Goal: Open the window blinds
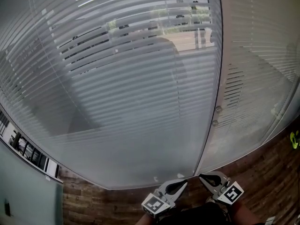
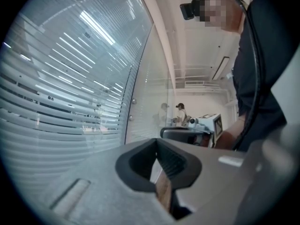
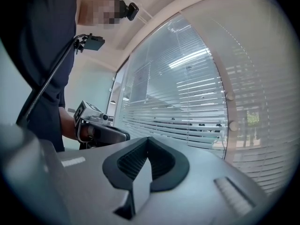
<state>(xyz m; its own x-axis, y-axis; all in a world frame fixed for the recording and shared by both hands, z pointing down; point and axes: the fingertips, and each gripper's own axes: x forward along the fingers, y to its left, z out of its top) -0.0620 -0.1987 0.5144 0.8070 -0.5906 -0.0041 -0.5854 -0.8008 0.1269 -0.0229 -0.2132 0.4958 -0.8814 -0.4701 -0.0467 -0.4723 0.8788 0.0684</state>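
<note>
Cut-offs and unreadables at the window

The head view's bottom edge clips my left gripper [image 1: 183, 182] and right gripper [image 1: 202, 176], so I only get jaw tips and marker cubes. The blinds [image 1: 131, 78] run off the top and left edges. The outdoor scene [image 1: 140, 29] behind the slats shows only in thin, hazy strips. The yellow-green thing [image 1: 295, 139] is cut by the right edge and I can't identify it. The two far figures [image 2: 180, 112] in the left gripper view are too small to read.

Grey left tool [image 1: 182, 182] and right tool [image 1: 204, 177], black ribbed pads [image 3: 132, 161], black-and-white marker cubes [image 1: 154, 204], dark top [image 3: 42, 32], thin black cable [image 2: 256, 78]
</note>
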